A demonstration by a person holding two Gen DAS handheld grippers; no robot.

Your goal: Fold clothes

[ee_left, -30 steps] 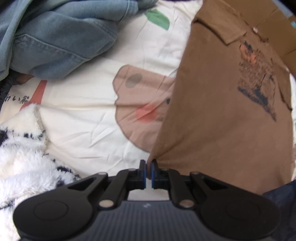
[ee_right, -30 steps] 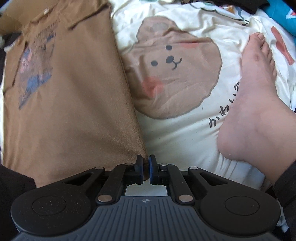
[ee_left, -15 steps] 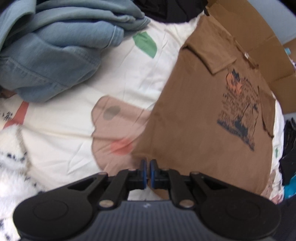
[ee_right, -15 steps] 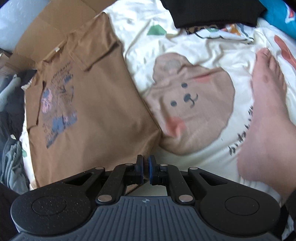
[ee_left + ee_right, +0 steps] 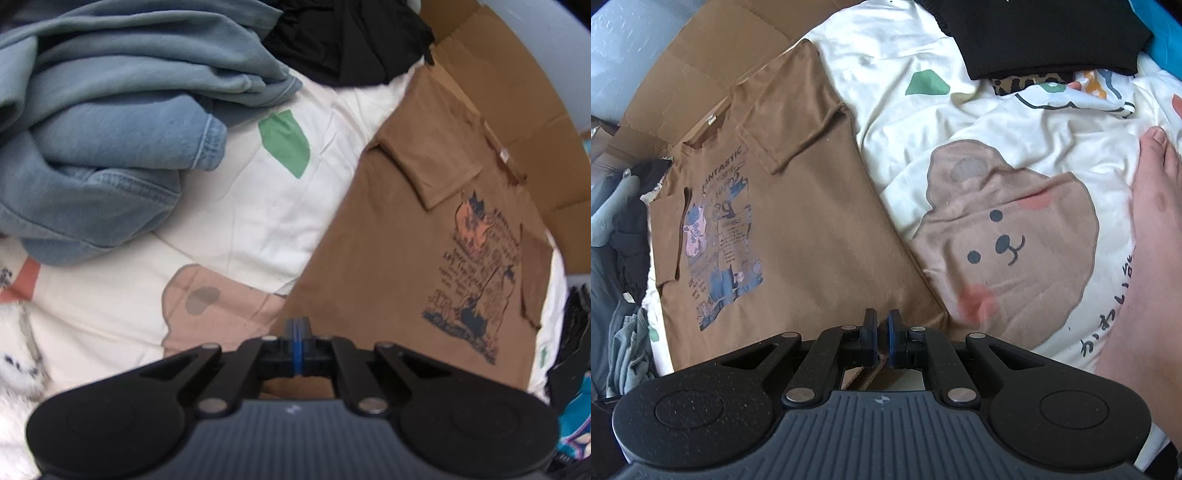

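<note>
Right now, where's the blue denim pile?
In the left wrist view the blue denim pile sits upper left on the cream bear-print bedsheet, left of the brown t-shirt and beside black clothing.

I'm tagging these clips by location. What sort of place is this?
Probably a bedroom: a cartoon bear bedsheet covers the soft surface, loose clothes like a blue denim pile lie on it, and a bare foot rests there.

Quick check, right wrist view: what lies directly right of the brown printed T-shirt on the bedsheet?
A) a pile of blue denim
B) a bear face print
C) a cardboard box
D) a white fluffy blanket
B: in the right wrist view the bear face print on the cream bedsheet sits just right of the brown printed T-shirt.
</note>
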